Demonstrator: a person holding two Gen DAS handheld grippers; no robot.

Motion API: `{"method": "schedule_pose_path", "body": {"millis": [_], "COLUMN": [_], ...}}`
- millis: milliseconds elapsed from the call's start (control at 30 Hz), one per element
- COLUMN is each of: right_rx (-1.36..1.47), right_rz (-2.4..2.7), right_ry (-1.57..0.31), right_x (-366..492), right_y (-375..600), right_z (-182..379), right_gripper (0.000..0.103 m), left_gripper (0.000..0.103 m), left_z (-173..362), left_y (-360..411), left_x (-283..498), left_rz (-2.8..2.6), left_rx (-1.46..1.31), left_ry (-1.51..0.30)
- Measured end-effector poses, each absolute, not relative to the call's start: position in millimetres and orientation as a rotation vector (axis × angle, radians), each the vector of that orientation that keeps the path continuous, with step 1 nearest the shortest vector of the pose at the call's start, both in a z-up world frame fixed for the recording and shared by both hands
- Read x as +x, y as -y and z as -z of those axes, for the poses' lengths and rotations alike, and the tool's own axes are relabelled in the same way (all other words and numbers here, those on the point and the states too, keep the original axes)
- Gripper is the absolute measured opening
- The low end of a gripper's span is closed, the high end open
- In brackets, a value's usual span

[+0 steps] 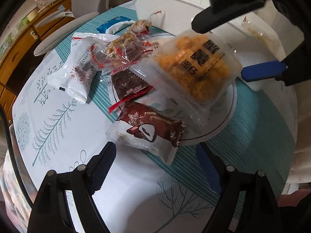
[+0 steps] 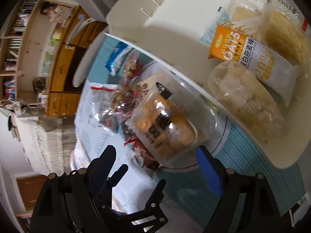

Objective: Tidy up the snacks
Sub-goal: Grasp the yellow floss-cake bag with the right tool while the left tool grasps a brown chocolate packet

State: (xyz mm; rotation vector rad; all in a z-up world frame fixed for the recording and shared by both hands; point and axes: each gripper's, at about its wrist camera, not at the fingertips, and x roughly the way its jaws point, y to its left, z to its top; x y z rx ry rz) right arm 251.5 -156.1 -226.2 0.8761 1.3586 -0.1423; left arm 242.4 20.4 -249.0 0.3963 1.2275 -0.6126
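The right gripper (image 1: 231,44) has its two fingers spread wide, and the clear packet of orange puffed snacks (image 1: 196,66) sits in the gap between them. Seen from the left wrist camera, the black upper finger lies over the packet's top edge and the blue-padded finger (image 1: 262,70) reaches its far side; whether either pad actually presses the wrapper cannot be told. The packet is tilted, its lower end over the round white plate (image 1: 229,114) and just short of the white storage bin (image 1: 155,2). In the right wrist view the same packet (image 2: 165,124) fills the space just ahead of that gripper's (image 2: 155,155) fingertips, blurred.

The left gripper (image 1: 155,151) is also spread wide and holds nothing. Directly ahead of its fingertips lies a brown chocolate-cake packet (image 1: 149,130), partly on the plate's rim. Further ahead are a dark red-edged wedge packet (image 1: 130,85), a clear bag of nut brittle (image 1: 126,46) and, to the left, a white sachet (image 1: 77,73), all on the tree-print tablecloth (image 1: 58,136).

Inside the bin, to the right of the right gripper, lie an oat stick packet (image 2: 252,58) and pale cake packets (image 2: 248,104).
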Motion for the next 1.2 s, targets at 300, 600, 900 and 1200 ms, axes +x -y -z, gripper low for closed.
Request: {"method": "schedule_pose_path", "body": {"millis": [300, 600, 900, 1200], "right_rx": [0.892, 0.860, 0.891, 0.898], "right_rz": [0.211, 0.234, 0.171, 0.134], "right_ry": [-1.435, -1.465, -1.452, -1.465], "right_x": [274.0, 289.1, 297.4, 296.7], "right_y": [158.7, 160.5, 162.6, 164.5], "right_z": [250.7, 267.5, 278.2, 277.0], "right_gripper": [0.086, 0.088, 0.085, 0.072], "left_gripper": [0.083, 0.080, 0.051, 0.038], "left_z": [259.7, 260.6, 256.4, 258.5], "left_y": [-7.3, 7.6, 12.9, 0.5], "left_x": [251.6, 261.6, 261.3, 247.2], "left_rz": [0.639, 0.634, 0.632, 0.607], "left_rx": [0.407, 0.395, 0.359, 0.329], "left_ry": [-1.212, -1.168, -1.089, -1.097]}}
